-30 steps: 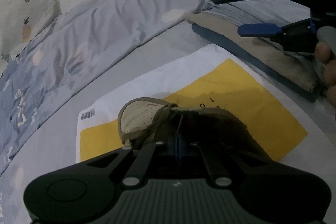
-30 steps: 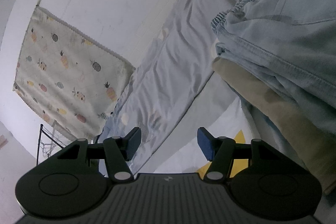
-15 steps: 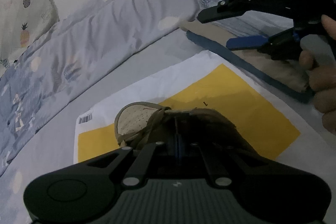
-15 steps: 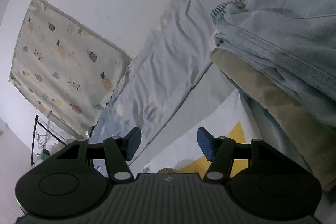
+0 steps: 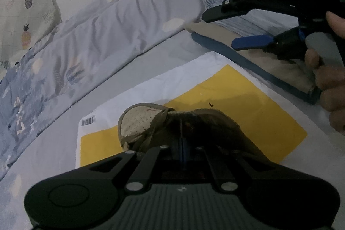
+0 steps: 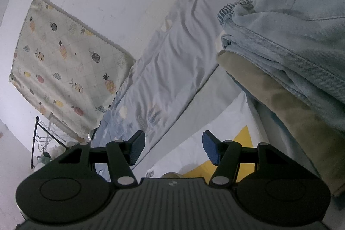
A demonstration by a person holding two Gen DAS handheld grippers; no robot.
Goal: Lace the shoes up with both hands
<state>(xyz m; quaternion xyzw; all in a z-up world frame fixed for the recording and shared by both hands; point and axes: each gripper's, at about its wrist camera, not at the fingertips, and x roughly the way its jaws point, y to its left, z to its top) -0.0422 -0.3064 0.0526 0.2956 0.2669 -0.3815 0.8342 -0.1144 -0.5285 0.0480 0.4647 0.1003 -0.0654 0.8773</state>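
Above shoe (image 5: 183, 122), left claw (image 5: 182, 150) closed, angled down

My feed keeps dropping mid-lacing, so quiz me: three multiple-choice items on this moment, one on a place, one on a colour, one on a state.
1. What does the brown fabric shoe rest on?
A. the white-and-yellow plastic mailer bag
B. the folded light-blue denim clothes
C. the bare floor

2. What colour are the pads of the right hand-held gripper?
A. red
B. blue
C. white

3. How do the right hand-held gripper's jaws stand?
A. shut on a lace
B. shut on nothing
C. open, nothing between them

Answers:
1 A: yellow and white plastic shows around the shoe on all visible sides.
2 B: both pads show blue in the right wrist view.
3 C: bedding shows through a wide gap between the pads.
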